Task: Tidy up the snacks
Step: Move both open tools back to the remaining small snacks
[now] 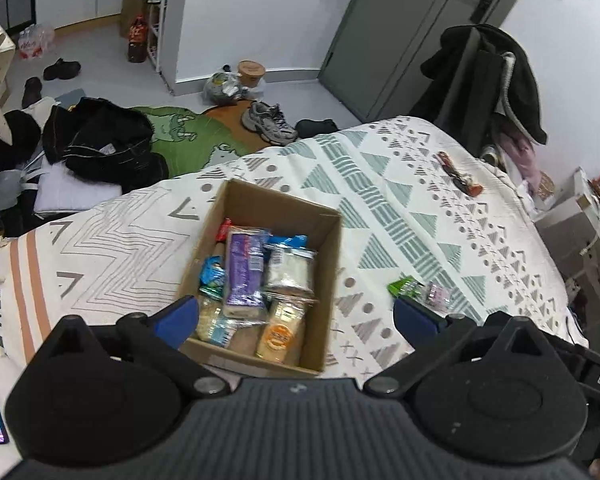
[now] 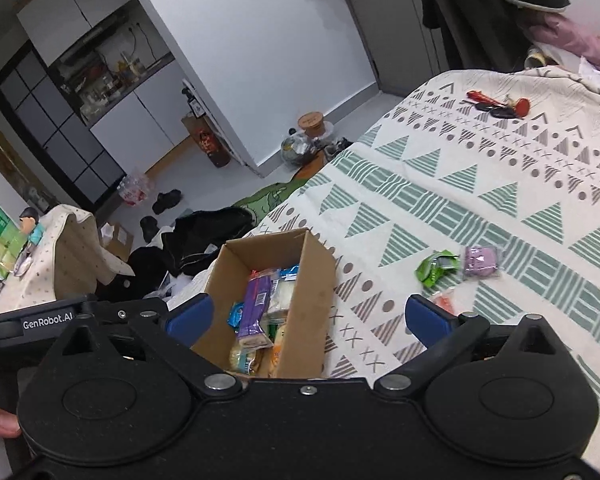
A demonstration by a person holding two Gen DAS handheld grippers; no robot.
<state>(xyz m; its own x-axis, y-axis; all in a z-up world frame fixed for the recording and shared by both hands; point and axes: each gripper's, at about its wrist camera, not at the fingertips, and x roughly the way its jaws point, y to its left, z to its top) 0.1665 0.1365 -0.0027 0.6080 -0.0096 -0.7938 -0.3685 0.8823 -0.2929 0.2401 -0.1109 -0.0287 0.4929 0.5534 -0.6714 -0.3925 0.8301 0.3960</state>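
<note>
Both wrist views are aimed steeply down from close above; the cardboard box point(image 1: 260, 276) point(image 2: 268, 300) and bed point(image 1: 400, 200) point(image 2: 480, 200) are shared.

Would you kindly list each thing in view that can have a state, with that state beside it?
Cardboard box: open, upright on the bed, partly filled with snacks.
Left gripper: open, holding nothing.
Right gripper: open, holding nothing.
Green packet: loose on the bedspread, outside the box.
Purple packet: loose on the bedspread, beside the green packet.
Grey door: closed.
</note>
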